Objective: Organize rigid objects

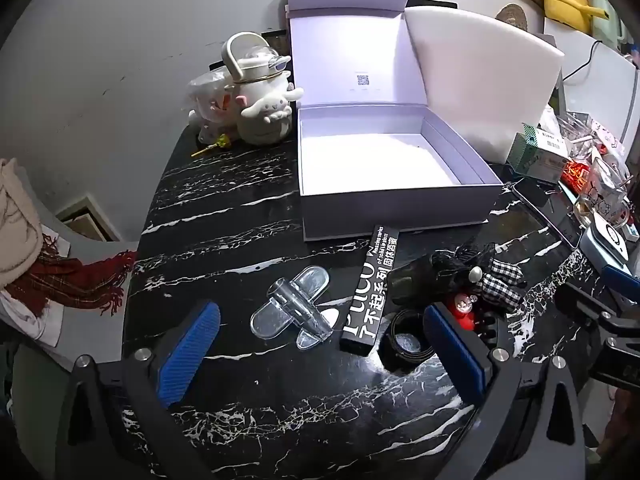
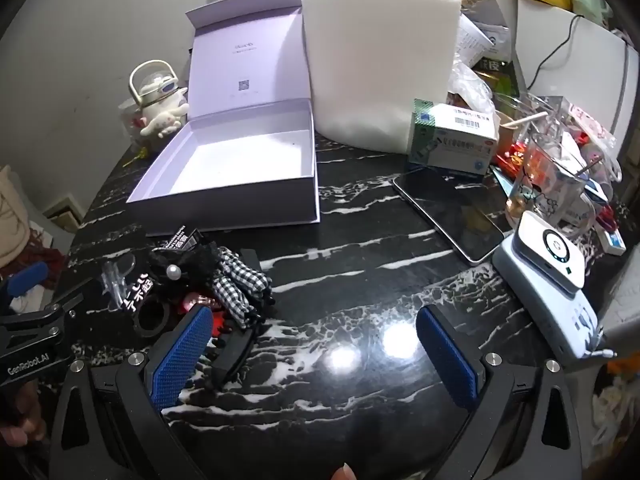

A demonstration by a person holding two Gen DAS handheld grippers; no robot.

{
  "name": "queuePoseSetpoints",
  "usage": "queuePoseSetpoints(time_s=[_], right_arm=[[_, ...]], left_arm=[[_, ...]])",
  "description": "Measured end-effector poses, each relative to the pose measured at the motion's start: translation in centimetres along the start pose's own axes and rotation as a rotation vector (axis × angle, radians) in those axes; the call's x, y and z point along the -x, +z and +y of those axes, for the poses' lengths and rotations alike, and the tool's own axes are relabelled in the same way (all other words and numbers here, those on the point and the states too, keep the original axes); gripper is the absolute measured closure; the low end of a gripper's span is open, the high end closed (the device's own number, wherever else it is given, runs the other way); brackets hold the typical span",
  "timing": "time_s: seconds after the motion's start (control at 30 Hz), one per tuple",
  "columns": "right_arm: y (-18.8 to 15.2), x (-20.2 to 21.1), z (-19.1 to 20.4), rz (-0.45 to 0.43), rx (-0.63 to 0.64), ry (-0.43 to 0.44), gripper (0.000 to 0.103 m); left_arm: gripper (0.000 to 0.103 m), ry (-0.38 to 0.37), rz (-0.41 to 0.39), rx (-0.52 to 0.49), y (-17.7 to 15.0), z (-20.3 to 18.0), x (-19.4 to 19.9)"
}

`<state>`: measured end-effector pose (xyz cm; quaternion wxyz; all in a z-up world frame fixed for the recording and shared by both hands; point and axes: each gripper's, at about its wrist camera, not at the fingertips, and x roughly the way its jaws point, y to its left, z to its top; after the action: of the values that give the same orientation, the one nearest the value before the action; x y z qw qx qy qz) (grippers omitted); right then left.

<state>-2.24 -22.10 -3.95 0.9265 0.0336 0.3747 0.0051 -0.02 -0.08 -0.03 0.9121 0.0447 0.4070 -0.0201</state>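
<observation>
Rigid objects lie clustered on the black marble table [image 1: 240, 208] just in front of the open white box [image 1: 384, 168], seen from the left wrist: a clear plastic airplane [image 1: 294, 308], a long black carton with white lettering [image 1: 370, 292], a black ring [image 1: 406, 338] and a black-and-gingham hair clip [image 1: 476, 276]. The left gripper [image 1: 320, 354] hangs over them with jaws wide apart, holding nothing; the airplane and carton sit between its blue pads [image 1: 190, 356]. The box stands empty, lid raised.

From the right wrist, the same box [image 2: 236, 184] sits at upper left, the cluster in front of it, led by the hair clip [image 2: 236, 280]. The right gripper [image 2: 318, 356] is spread wide over bare marble, gripping nothing. A phone [image 2: 450, 214] lies well right of the box.
</observation>
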Motion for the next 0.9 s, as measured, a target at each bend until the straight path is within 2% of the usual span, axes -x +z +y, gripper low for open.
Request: queuePoseSetpoints(time_s=[0.27, 0.43, 0.5, 0.9], right_arm=[[0.1, 0.0, 0.5, -0.002, 0.003, 0.004, 0.000], [-0.1, -0.8, 1.7, -0.002, 0.003, -0.022, 0.000], [0.1, 0.2, 0.2, -0.006, -0.004, -0.010, 0.000], [0.2, 0.3, 0.1, -0.006, 0.000, -0.007, 0.000]], left_arm=[[0.000, -0.027, -0.006, 0.005, -0.2, 0.2, 0.5], [0.000, -0.051, -0.003, 0.010, 0.2, 0.5, 0.5], [0.000, -0.053, 0.002, 0.008, 0.2, 0.5, 0.5], [0.000, -0.058, 0.005, 0.015, 0.2, 0.5, 0.6]])
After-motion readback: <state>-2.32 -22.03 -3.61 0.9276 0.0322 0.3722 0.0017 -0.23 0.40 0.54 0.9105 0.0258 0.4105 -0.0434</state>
